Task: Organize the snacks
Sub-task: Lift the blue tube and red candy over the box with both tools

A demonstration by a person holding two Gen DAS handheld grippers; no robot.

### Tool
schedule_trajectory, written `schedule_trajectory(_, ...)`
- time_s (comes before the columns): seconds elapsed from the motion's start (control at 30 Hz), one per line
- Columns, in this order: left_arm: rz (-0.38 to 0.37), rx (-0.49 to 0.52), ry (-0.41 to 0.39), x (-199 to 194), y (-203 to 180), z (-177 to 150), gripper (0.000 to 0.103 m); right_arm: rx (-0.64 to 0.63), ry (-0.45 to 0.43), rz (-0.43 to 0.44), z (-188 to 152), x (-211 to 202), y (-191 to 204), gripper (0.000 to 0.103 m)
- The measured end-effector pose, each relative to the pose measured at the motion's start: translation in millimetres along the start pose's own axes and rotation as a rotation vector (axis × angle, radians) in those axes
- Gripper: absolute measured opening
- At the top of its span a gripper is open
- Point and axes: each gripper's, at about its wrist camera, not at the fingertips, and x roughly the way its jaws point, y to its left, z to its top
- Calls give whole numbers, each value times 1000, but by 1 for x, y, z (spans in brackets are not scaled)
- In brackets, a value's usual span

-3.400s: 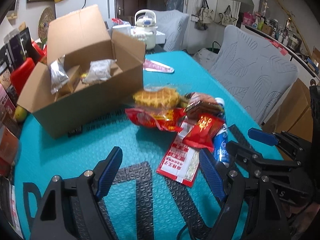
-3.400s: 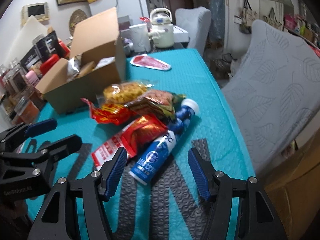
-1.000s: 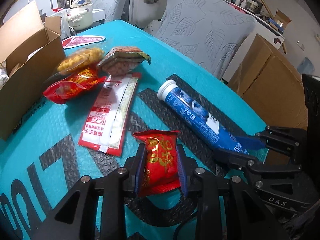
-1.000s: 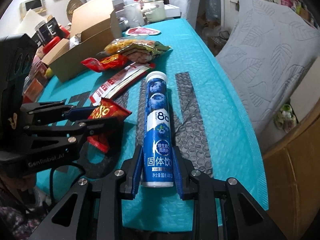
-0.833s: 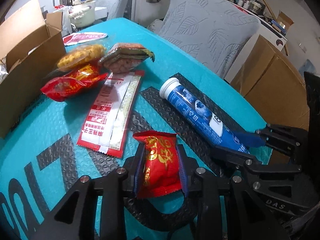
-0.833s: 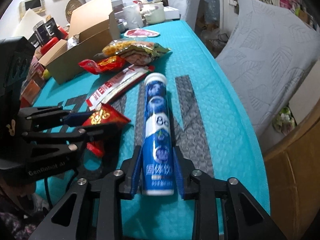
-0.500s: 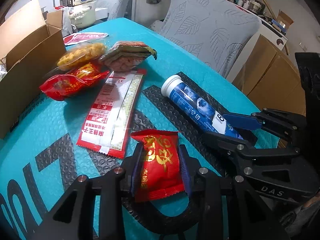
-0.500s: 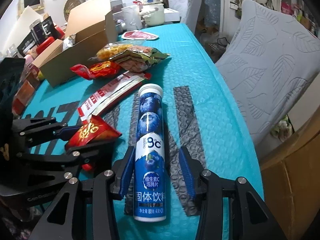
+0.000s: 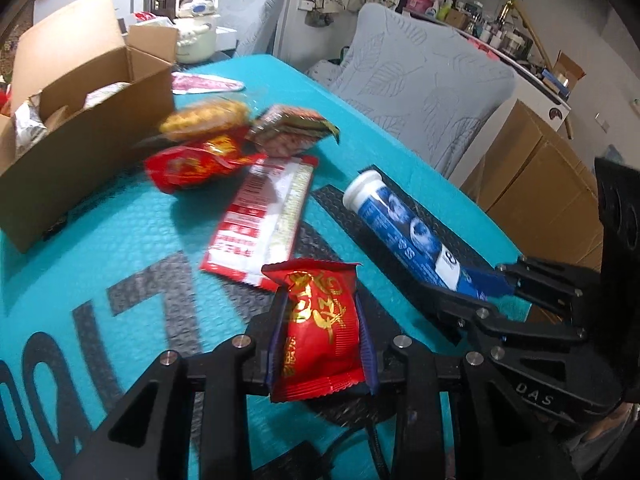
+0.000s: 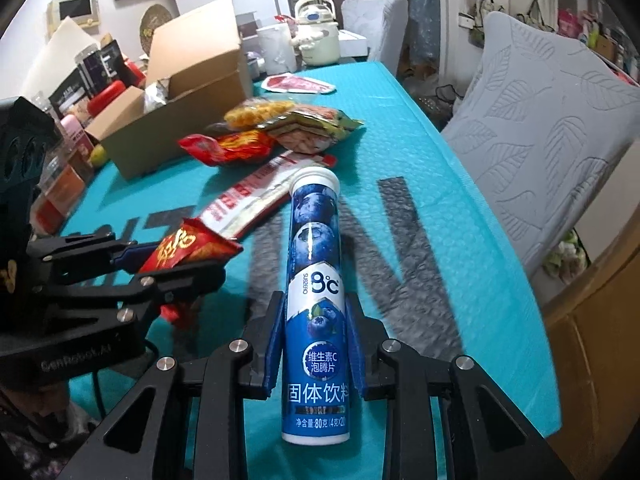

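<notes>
Both held items have come up off the bench since half a second ago, and the views have tilted toward the box. Pinched between the fingers of the left gripper is the red snack packet, standing up out of the jaws with its crimped top edge free. Just beside it, the right gripper is clamped on the lower part of the blue tablet tube, whose white cap points away toward the pile of snacks. Behind the packet, a long red-and-white sachet lies flat on the teal bench. Farther back, a red crinkled bag, a bag of yellow puffs and a brownish peanut pack huddle together, touching one another. To their left stands the open cardboard box with wrapped items inside. Beyond it sit a pink flat packet and a cream kettle.
</notes>
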Motion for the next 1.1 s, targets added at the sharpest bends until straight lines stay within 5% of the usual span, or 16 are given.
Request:
schedule_trajectory(0.57,108,-102,-144,-82,59,-23,31,-111,-68,194,4,-7,98,28)
schedule_trajectory(1.1,206,-166,-290,-134,117,12,31,-249,-157,308,75,-9,153,28)
